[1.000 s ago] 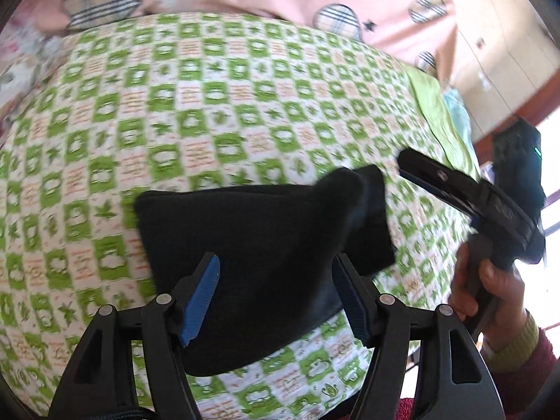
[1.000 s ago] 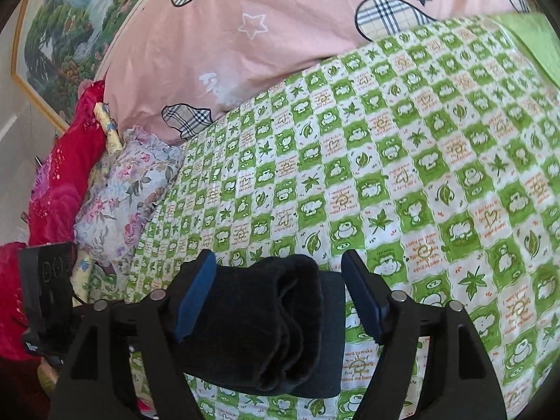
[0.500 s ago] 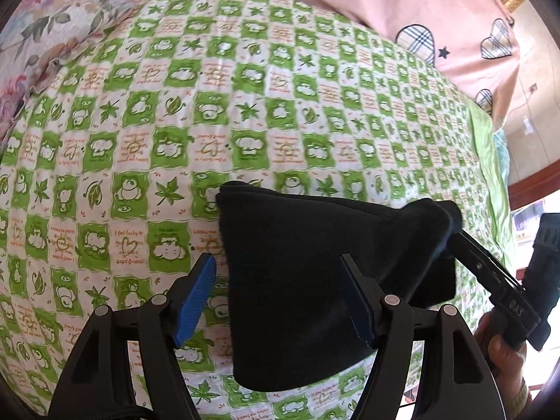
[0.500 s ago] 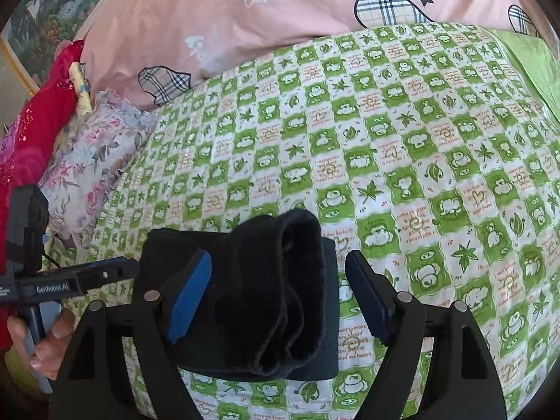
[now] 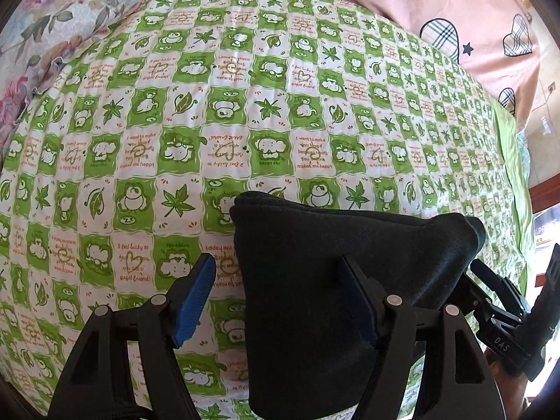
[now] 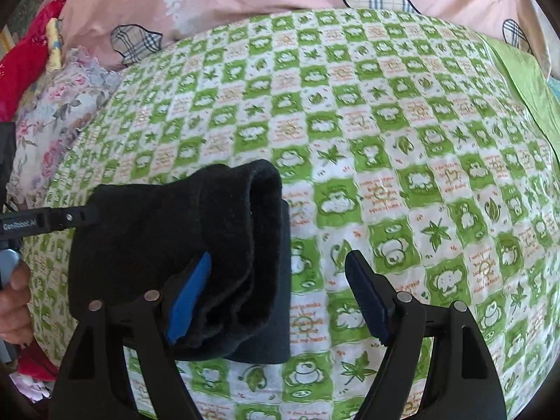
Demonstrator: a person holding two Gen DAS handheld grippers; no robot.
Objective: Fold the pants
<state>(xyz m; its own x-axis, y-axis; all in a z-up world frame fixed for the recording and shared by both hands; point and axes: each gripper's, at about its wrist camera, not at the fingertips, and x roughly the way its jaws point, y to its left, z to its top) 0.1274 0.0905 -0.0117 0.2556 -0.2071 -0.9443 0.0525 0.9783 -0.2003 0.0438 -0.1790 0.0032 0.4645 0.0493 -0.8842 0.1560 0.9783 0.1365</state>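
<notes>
Floral pillow (image 5: pixel 45 31) at far left of the left wrist view, then green-and-white checked bedsheet (image 5: pixel 245 112) printed with leaves, bears and lines such as "I want to make you happy", "makes me happy" and "I feel lucky to", some of it upside down. Left gripper (image 5: pixel 276 301) low in that view, jaws wide apart, blue pad of one finger over bare sheet, the other finger in front of the folded black pants (image 5: pixel 325 262), no pad pressing the cloth. Pants lying on the sheet as a thick dark bundle, near the bed's front edge. Right gripper (image 5: pixel 497 318) at far right of that view, marked "DAS", reaching under the bundle's right corner. Pink cover (image 5: pixel 437 3) with plaid hearts along the back. From the right wrist view: left tool's arm lettered "GenRobot.AI" at far left, a hand (image 6: pixel 14 301) below it; pants (image 6: pixel 182 245) next, layered edge facing the camera; right gripper (image 6: pixel 280 301) spread wide, one blue pad against the bundle's layered edge, the other over bare sheet, nothing clamped
</notes>
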